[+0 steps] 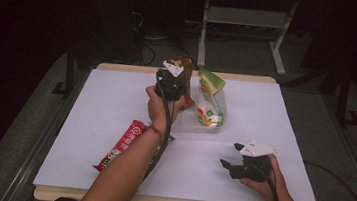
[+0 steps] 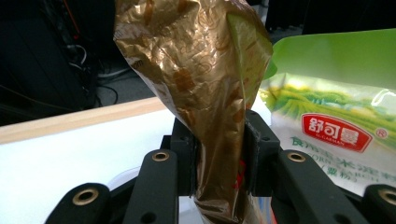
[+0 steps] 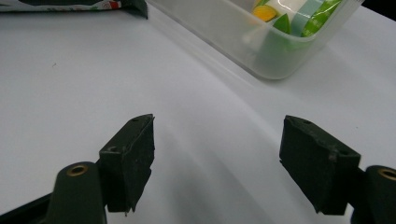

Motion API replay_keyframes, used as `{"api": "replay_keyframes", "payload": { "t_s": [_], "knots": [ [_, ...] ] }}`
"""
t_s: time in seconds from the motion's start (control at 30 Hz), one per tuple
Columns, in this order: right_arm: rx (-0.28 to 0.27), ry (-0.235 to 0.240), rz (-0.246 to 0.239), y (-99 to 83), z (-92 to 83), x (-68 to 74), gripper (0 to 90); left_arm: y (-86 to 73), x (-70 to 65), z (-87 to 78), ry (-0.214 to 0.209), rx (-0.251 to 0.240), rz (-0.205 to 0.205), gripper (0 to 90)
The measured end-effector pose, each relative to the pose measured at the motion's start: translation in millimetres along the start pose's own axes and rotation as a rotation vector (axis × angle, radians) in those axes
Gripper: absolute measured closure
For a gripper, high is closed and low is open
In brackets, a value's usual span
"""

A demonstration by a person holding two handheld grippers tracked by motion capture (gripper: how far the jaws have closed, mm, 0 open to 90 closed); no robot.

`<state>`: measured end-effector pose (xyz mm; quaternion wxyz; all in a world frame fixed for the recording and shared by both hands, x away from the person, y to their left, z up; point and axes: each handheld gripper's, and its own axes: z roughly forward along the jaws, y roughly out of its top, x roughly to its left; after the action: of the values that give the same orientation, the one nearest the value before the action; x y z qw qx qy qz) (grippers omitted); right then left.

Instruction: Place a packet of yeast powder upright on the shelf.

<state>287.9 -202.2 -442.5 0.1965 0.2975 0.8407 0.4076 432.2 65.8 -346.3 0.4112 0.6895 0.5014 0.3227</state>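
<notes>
The person's left forearm reached far across the white table, the hand raised and the left gripper pointing away from the person toward the far edge. Its jaws were clamped on a crinkled gold bag, pinching it narrow at the grip; the bag stood nearly upright above the jaws, its long axis vertical and its wider end fanning out at the top. In the high view the gold bag stood at the far middle of the table, partly behind the gripper.

The right hand rested low near the table's near right corner, and the right gripper pointed left across the table with its jaws spread wide and nothing between them.

Just beside the gold bag stood a green and white pouch, leaning in a clear plastic tub; whether the two bags touched was hard to tell. A long red packet lay on the table by the left forearm, slanting from near left toward the tub. The pouch crowded the gold bag's right side.
</notes>
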Motion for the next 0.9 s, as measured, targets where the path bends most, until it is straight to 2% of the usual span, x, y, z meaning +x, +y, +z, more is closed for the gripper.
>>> {"api": "replay_keyframes", "payload": {
  "t_s": [0.1,0.17,0.27,0.33,0.43,0.53,0.63,0.77,0.9],
  "knots": [
    [0.002,0.001,-0.003,-0.4,-0.2,-0.3,25.6,-1.6,-8.0,5.5,0.008,0.009,0.007,69.2],
    [-0.001,0.000,-0.001,-0.5,-0.7,-0.8,25.5,-3.8,-12.1,9.3,0.004,0.012,-0.013,69.2],
    [-0.002,0.001,-0.002,-0.3,-0.5,-0.8,25.6,-8.6,-14.2,11.9,-0.034,0.018,-0.062,69.2],
    [0.000,0.002,-0.005,-0.1,-0.4,-0.2,25.6,-13.9,-14.9,13.4,-0.074,0.028,-0.100,69.0],
    [0.000,0.003,-0.006,0.0,-0.2,-0.1,25.6,-20.9,-14.2,14.2,-0.113,0.032,-0.122,68.1],
    [0.000,0.004,-0.003,0.0,-0.5,-0.2,25.6,-26.5,-12.1,13.3,-0.161,0.036,-0.128,66.4],
    [-0.001,0.004,-0.003,-0.2,-0.5,-0.7,25.5,-29.0,-10.7,9.7,-0.202,0.038,-0.104,64.5],
    [0.001,0.004,-0.003,-0.4,0.1,-1.1,25.4,-31.7,-12.5,4.0,-0.226,0.044,-0.046,63.0],
    [0.002,0.005,-0.003,0.0,0.3,-0.4,25.2,-36.5,-9.1,2.5,-0.242,0.061,-0.038,62.6]
  ]
}}
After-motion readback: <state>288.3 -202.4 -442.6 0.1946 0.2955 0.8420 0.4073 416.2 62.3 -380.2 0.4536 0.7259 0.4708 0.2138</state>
